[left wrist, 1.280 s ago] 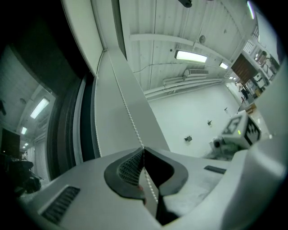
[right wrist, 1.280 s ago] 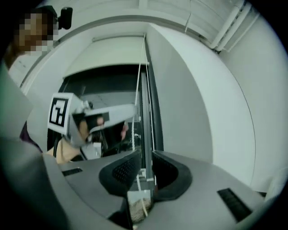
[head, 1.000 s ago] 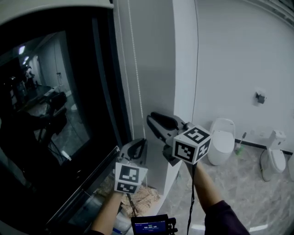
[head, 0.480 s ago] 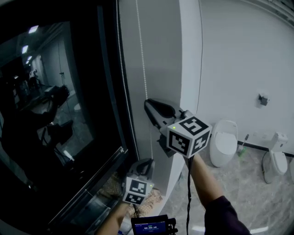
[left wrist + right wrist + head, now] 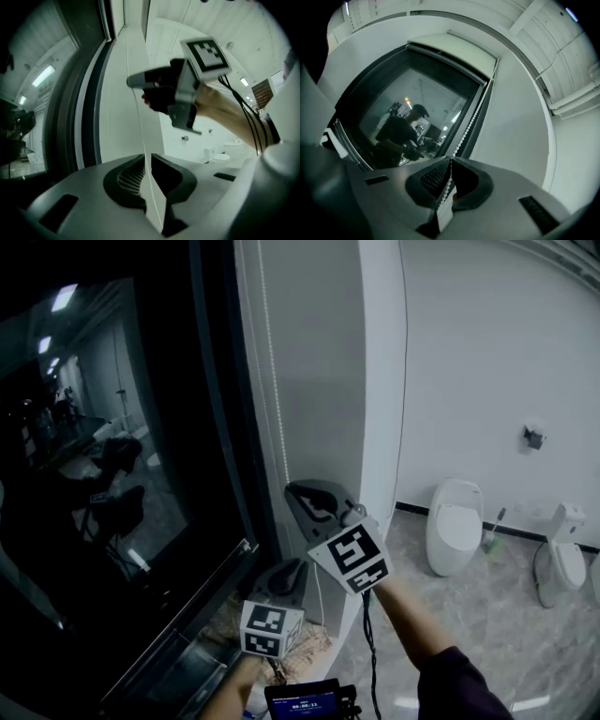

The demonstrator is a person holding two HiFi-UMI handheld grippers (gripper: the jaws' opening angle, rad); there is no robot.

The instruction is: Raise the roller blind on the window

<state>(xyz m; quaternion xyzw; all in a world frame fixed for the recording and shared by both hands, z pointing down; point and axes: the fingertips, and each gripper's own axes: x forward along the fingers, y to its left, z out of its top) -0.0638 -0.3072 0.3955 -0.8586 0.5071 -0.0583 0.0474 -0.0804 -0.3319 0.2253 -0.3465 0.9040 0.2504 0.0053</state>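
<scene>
Bead chain (image 5: 274, 390): held vertical, passed straight through both sets of fingers. It is clenched by the right gripper (image 5: 298, 498) above and the left gripper (image 5: 291, 568) below.

Right claw (image 5: 298, 498) above left claw (image 5: 291, 570), both closed.

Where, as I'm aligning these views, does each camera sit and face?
Head view: on the person's head, facing down the window edge; left gripper, right gripper and forearms show.
Left gripper view: on the left gripper, facing up the bead chain it grips; right gripper above.
Right gripper view: rides the right gripper, facing up toward the roller blind.
Shared: both gripper views show the bead chain.
</scene>
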